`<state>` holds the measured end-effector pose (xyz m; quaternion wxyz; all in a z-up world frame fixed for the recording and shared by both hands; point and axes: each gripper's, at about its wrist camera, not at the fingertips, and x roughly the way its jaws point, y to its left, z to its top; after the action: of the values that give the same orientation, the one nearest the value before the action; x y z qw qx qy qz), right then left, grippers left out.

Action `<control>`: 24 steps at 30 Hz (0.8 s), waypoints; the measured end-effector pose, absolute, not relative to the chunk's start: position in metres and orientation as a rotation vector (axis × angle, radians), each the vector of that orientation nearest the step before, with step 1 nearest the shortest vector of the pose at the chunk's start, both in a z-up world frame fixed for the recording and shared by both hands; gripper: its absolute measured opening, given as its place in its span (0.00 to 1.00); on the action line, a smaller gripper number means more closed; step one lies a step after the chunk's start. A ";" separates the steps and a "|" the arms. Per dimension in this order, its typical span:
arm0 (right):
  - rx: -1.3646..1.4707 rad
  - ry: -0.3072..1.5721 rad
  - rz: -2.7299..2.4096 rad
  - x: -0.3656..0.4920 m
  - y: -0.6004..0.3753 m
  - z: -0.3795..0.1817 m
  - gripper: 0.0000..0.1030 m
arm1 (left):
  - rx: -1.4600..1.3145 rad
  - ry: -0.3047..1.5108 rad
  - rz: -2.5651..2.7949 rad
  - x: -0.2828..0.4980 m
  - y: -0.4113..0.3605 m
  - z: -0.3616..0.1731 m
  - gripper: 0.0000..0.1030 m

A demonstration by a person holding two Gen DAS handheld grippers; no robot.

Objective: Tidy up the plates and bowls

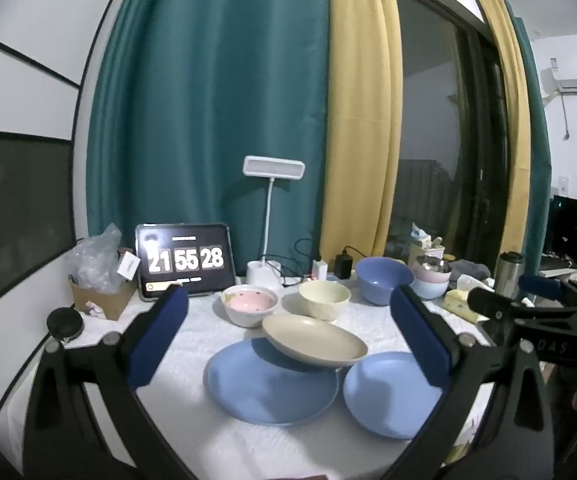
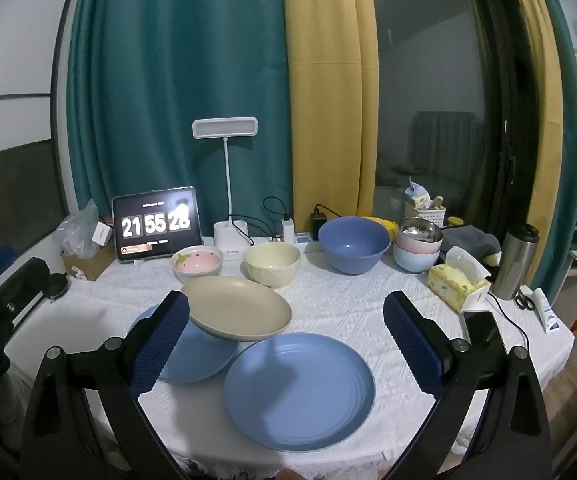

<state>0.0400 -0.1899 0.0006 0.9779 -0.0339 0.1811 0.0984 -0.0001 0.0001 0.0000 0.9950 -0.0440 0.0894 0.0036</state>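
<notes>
Plates and bowls are spread over the white cloth of the bench (image 1: 192, 320) ahead of me. Through my left wrist camera, my left claw (image 1: 288, 332) stands spread wide with nothing between its blue pads. A beige plate (image 1: 314, 340) lies tilted, one side resting on the left blue plate (image 1: 268, 388) and the other on the right blue plate (image 1: 384, 394). Behind them sit a pink bowl (image 1: 250, 304), a cream bowl (image 1: 323, 300) and a large blue bowl (image 1: 382, 280) in a row. A tablet (image 1: 186, 260) showing a clock stands at the back left, with a white desk lamp (image 1: 270, 208) beside it.

Through my right wrist camera, my right claw (image 2: 286, 340) is also spread wide and grips nothing. The nearest blue plate (image 2: 300, 392) lies flat between its fingers, close below. The beige plate (image 2: 240, 308) leans across the other blue plate (image 2: 196, 356), partly hidden by my left finger. The pink bowl (image 2: 197, 264), cream bowl (image 2: 272, 264) and large blue bowl (image 2: 354, 244) stand behind. To the right are stacked small bowls (image 2: 416, 250), a tissue box (image 2: 458, 280) and a steel flask (image 2: 516, 260).
</notes>
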 end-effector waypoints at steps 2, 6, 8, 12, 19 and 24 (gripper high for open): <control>-0.069 0.367 0.199 0.041 -0.190 0.000 0.97 | -0.089 0.179 0.007 -0.001 0.000 0.000 0.99; -0.069 0.370 0.200 0.041 -0.191 -0.004 0.97 | -0.086 0.177 0.008 -0.001 -0.001 -0.001 0.99; -0.068 0.370 0.199 0.041 -0.191 -0.006 0.97 | -0.088 0.180 0.008 0.000 0.000 0.000 0.99; -0.067 0.373 0.199 0.041 -0.191 -0.008 0.97 | -0.089 0.180 0.008 0.000 -0.001 0.000 0.99; -0.066 0.374 0.200 0.043 -0.191 -0.012 0.97 | -0.089 0.178 0.009 -0.001 -0.001 -0.001 0.99; -0.065 0.374 0.200 0.042 -0.191 -0.011 0.97 | -0.087 0.178 0.007 0.000 -0.001 0.000 0.99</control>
<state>0.0423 -0.1911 -0.0112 0.9770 -0.0325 0.1858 0.0991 -0.0003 -0.0006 -0.0002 0.9951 -0.0434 0.0889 0.0036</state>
